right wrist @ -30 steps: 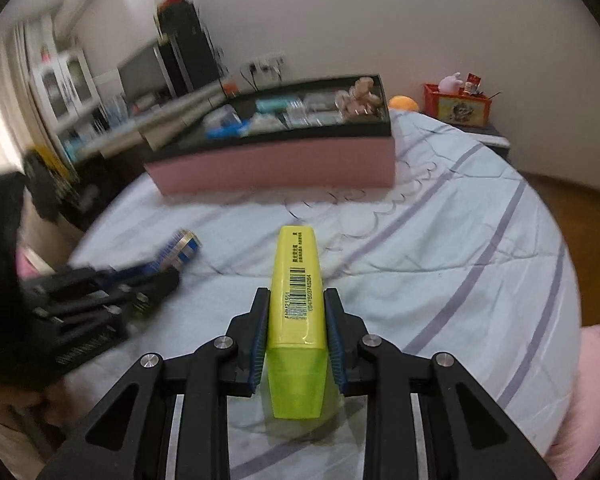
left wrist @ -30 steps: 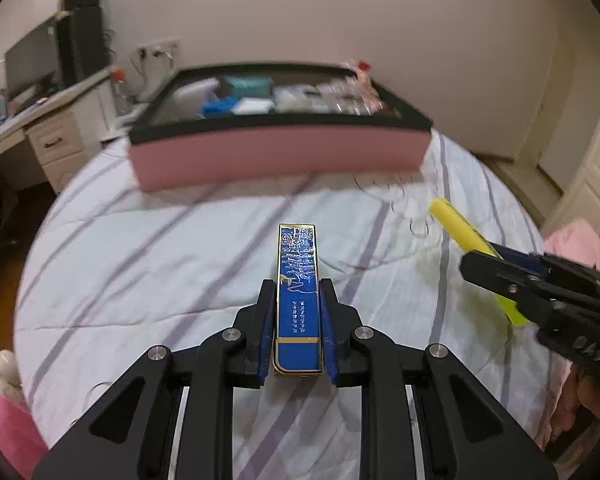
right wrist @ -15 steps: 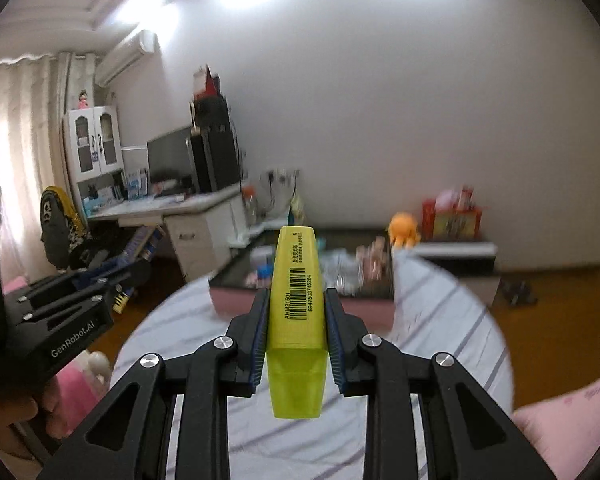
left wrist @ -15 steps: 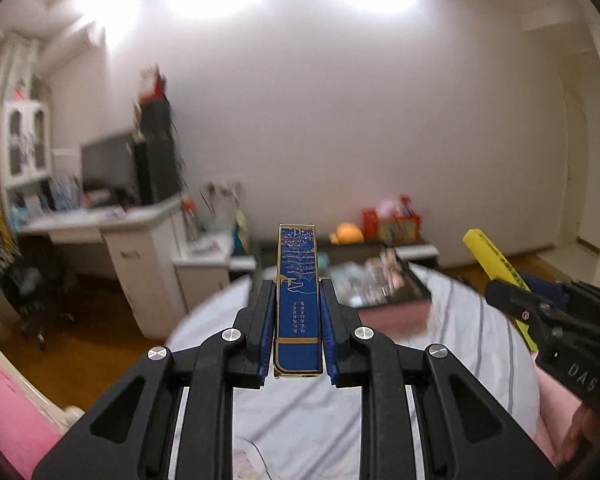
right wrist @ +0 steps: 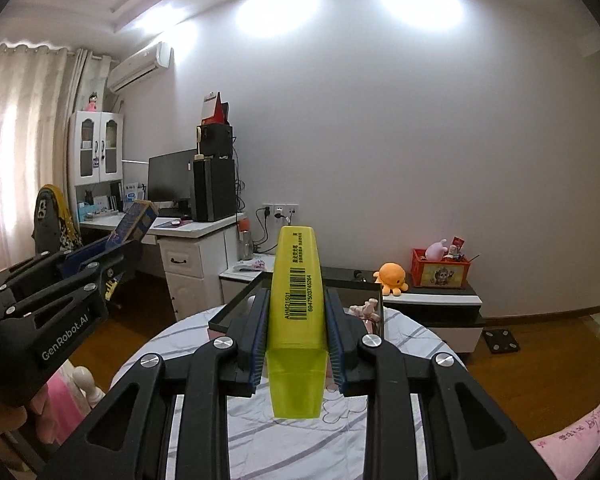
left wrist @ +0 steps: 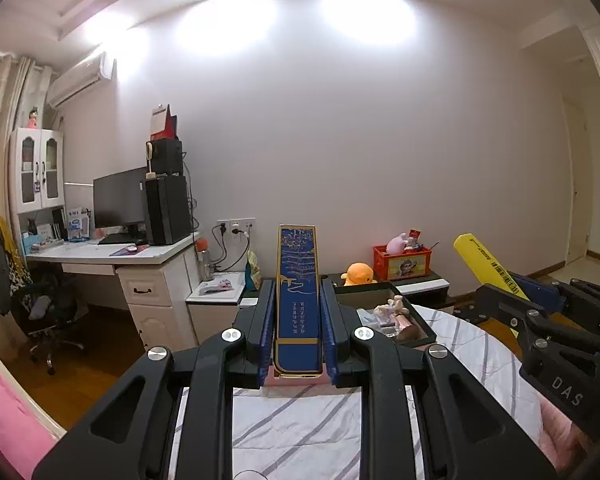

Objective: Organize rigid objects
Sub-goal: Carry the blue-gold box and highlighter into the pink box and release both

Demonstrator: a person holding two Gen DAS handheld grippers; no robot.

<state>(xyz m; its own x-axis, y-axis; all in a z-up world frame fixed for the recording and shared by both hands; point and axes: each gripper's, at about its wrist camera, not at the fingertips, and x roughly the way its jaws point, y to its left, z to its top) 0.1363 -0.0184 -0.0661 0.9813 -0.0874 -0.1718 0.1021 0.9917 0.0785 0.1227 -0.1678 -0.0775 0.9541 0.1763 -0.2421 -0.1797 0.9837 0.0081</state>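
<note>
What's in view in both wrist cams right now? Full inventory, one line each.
blue box: 1, dark blue with gold trim, clamped in left gripper
highlighter: 1, yellow, barcode up, clamped in right gripper
tray: 1, black rim, pink side, on the bed, small items inside
bed sheet: 1, white with purple stripes, under the tray
desk: 1, white, left against the wall
monitor: 1, black, on the desk
plush octopus: 1, orange, on the low cabinet by the wall
crate: 1, red, right of the octopus
air conditioner: 1, white, high on the left wall
left gripper: black, shut on the blue box
right gripper: black, shut on the highlighter
</note>
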